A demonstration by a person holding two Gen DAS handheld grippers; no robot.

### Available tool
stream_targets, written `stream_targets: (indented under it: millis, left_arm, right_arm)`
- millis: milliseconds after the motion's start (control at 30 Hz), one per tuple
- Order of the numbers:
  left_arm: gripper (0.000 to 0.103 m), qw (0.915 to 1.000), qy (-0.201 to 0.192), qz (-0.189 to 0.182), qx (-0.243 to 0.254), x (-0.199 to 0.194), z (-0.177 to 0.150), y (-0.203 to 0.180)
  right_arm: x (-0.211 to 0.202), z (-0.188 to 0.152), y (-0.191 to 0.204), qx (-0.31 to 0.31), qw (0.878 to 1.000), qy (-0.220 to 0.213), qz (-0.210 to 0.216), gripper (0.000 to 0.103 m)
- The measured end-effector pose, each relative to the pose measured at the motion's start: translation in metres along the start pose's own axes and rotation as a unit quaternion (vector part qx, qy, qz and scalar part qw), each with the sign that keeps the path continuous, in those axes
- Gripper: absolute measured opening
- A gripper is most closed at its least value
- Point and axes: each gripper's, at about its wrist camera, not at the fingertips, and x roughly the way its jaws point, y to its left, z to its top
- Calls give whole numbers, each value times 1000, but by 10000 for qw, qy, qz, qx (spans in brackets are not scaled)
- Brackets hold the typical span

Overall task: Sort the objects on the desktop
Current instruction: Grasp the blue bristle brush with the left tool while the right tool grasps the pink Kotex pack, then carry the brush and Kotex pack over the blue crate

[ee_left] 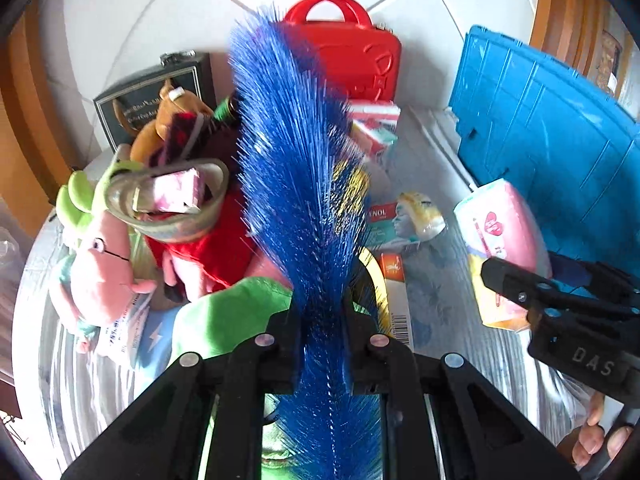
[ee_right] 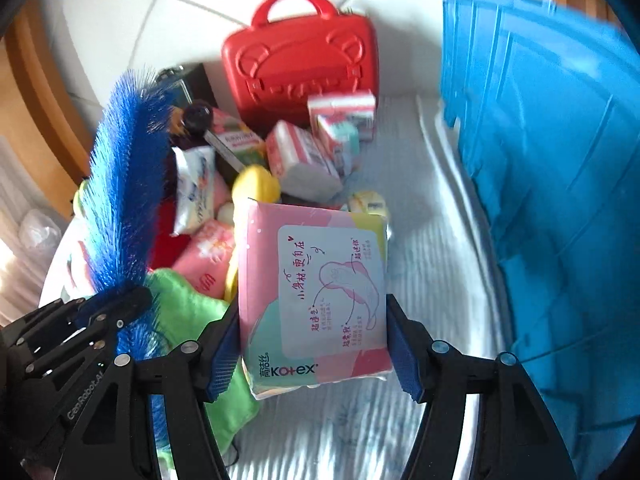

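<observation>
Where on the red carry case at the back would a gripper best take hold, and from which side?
Probably the arched handle on top of the red carry case, approached from above. The case stands upright against the wall with packets crowding its front, so its faces look too broad and blocked, while the thin handle stands clear. Both grippers are occupied now.

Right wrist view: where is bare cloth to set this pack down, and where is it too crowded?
Free: the strip of cloth between the pile and the blue crate, running from the red case toward the camera, under the Kotex pack in the right gripper. Crowded: left of that, packs, plush toys and the blue brush held by the left gripper.
</observation>
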Motion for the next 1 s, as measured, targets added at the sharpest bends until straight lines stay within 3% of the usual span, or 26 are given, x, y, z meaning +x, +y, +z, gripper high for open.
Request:
stream_targets:
  millis: [300, 533, 767, 1000]
  left_arm:
    - [13, 9974, -717, -51, 85, -69, 16, 3]
    - [13, 9889, -1429, -172, 371, -131, 43, -7]
    - [13, 9770, -1976, -426, 675, -181, 74, -59]
    - [13, 9568, -2663, -653, 967, -242, 122, -153]
  right_arm:
    - [-68, 8, 24, -115, 9975, -701, -61, 65]
    - [-129, 26, 28, -10, 9918, -1247, -274, 65]
    - [-201, 45, 1, 108, 9816, -1781, -674, 65]
    - [-271, 74, -70, 279, 9678, -2298, -984, 65]
